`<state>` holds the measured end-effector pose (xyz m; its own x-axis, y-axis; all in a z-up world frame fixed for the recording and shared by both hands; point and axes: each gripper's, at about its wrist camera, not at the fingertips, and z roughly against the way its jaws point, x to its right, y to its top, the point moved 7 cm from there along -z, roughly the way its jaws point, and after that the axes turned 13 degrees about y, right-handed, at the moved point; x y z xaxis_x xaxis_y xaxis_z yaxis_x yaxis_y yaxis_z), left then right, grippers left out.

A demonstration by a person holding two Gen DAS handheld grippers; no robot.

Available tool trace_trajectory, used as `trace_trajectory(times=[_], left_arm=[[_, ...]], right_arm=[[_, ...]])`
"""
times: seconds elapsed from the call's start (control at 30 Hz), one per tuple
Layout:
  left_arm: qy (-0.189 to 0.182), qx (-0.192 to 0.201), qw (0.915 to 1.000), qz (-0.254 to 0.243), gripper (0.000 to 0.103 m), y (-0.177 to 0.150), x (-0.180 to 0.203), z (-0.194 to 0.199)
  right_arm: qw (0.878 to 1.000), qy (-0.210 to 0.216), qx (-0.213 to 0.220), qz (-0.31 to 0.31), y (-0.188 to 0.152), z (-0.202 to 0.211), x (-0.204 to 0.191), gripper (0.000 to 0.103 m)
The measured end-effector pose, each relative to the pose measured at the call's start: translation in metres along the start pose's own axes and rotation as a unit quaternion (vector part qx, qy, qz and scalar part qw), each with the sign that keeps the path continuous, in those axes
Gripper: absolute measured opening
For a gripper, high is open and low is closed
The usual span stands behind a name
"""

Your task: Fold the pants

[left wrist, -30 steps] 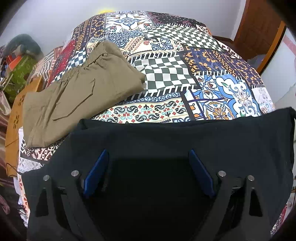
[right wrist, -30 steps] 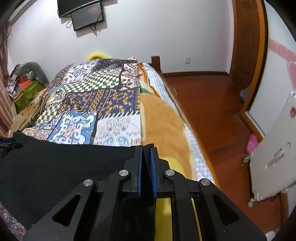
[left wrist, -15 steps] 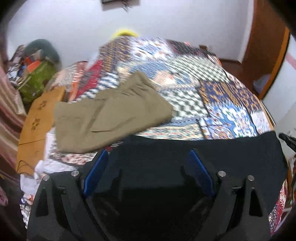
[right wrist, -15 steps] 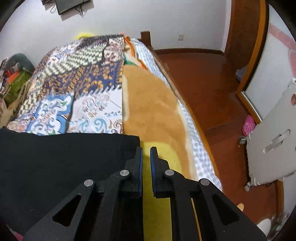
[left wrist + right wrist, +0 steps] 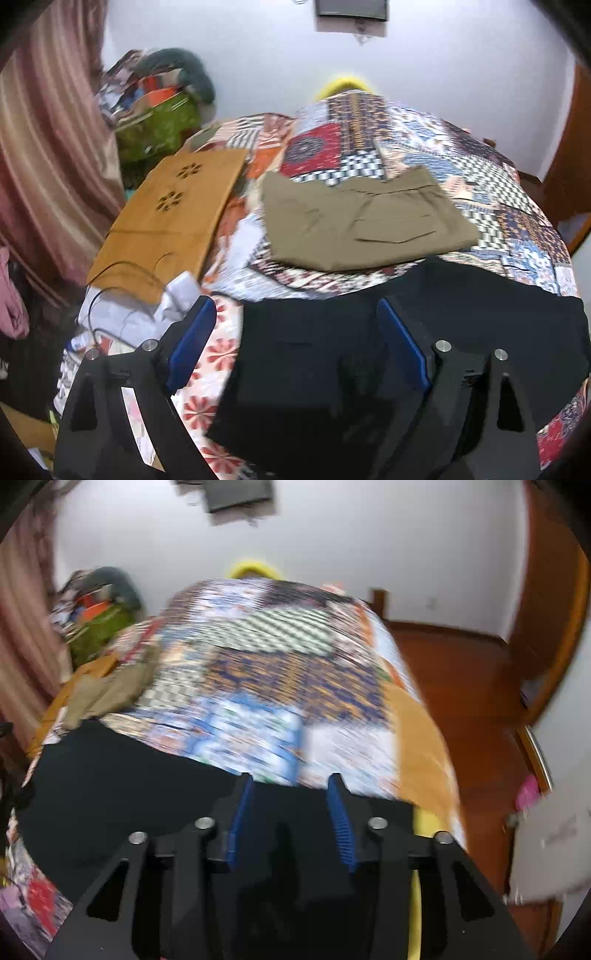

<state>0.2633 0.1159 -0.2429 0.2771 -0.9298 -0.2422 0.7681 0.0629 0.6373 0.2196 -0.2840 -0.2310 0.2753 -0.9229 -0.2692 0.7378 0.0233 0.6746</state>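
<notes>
Lying flat on the patchwork-quilted bed [image 5: 480, 155], the black fabric pants [image 5: 314, 369] sit under both grippers: left gripper [image 5: 295, 332] jaws spread wide, right gripper [image 5: 291, 805] jaws just opening, nothing pinched.

Matt black cloth, smooth, in the black pants [image 5: 461, 325] at the bed's near edge; matt khaki woven cloth in the folded khaki pants [image 5: 365, 225] further up. Printed patchwork cloth on the bedspread [image 5: 509, 221]. Glossy polished wood on the floor [image 5: 469, 686]. Matt black plastic, ribbed blue pads and shiny metal pins on the right claw [image 5: 291, 786].
</notes>
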Motion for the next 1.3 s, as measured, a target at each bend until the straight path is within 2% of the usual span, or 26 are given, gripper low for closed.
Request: trace_trajectory(times=[0.17, 0.3, 0.57, 0.73, 0.9, 1.13, 1.3], left_arm=[[0.000, -0.017, 0.9998, 0.010, 0.089, -0.012, -0.031, -0.028], [-0.012, -0.044, 0.9988, 0.015, 0.089, -0.020, -0.039, -0.058], [-0.046, -0.090, 0.9948, 0.010, 0.089, -0.036, -0.029, -0.105], [-0.064, -0.111, 0.9917, 0.010, 0.089, -0.042, -0.020, -0.125], [-0.070, -0.107, 0.9917, 0.014, 0.086, -0.039, -0.016, -0.132], [-0.105, -0.111, 0.9882, 0.012, 0.068, -0.036, -0.010, -0.134], [-0.128, -0.112, 0.9852, 0.013, 0.055, -0.033, -0.005, -0.136]], right_arm=[[0.997, 0.055, -0.007, 0.058, 0.032, -0.035, -0.070, 0.039], [0.990, 0.095, -0.026, 0.102, 0.051, -0.069, -0.125, 0.039], [0.971, 0.123, -0.070, 0.195, 0.059, -0.132, -0.198, 0.039], [0.963, 0.148, -0.100, 0.203, 0.059, -0.164, -0.217, 0.039], [0.953, 0.177, -0.148, 0.196, 0.048, -0.196, -0.230, 0.039], [0.939, 0.217, -0.209, 0.169, 0.034, -0.228, -0.240, 0.039], [0.931, 0.230, -0.236, 0.154, 0.027, -0.240, -0.244, 0.039]])
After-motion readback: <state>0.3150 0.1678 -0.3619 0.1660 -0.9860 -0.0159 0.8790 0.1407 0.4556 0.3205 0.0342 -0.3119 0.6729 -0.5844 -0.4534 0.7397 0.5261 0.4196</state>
